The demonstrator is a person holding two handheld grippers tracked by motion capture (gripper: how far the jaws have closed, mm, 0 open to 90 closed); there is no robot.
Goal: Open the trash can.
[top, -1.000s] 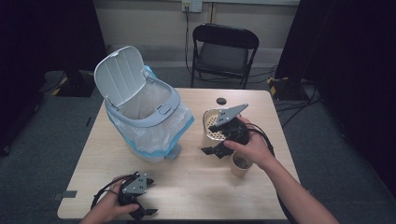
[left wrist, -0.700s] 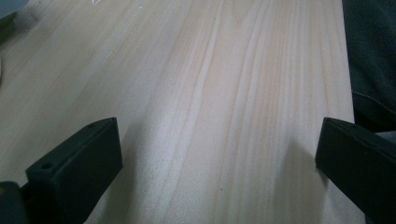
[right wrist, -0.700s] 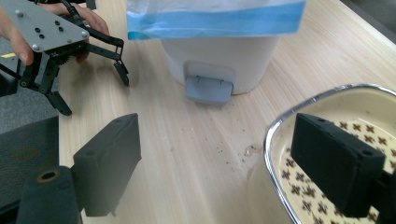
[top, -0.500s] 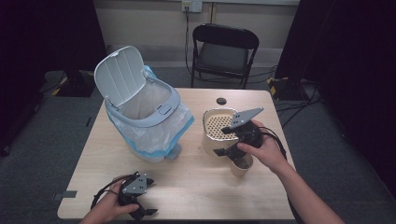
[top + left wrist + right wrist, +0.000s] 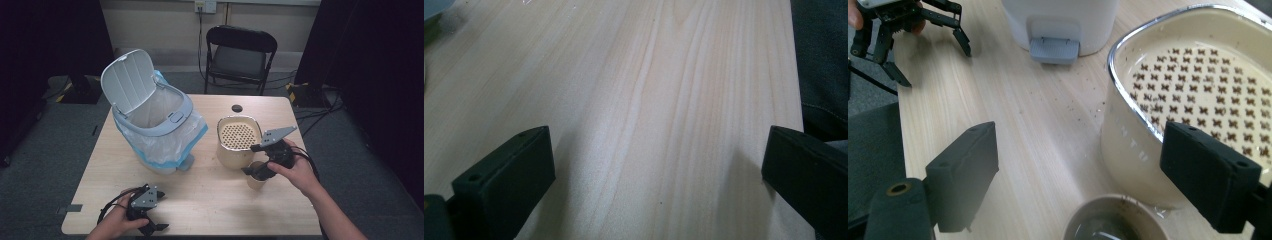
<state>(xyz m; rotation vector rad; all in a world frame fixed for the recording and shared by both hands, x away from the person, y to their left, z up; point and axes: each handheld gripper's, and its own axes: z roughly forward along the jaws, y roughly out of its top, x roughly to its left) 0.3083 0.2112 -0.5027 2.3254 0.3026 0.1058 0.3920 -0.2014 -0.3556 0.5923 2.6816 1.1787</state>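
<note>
Since the earlier frame the right gripper [image 5: 252,172] has slid down and right from above the strainer pot [image 5: 238,141] to the cup [image 5: 256,178], lower right of centre; its jaws gape, released, straddling the cup [image 5: 1113,220] rim without pressing it; the pot stands just beside; the left gripper [image 5: 150,226], jaws apart and holding nothing, rests at the table [image 5: 210,200] bottom left; a lidded bin [image 5: 150,120] stands upper left.
</note>
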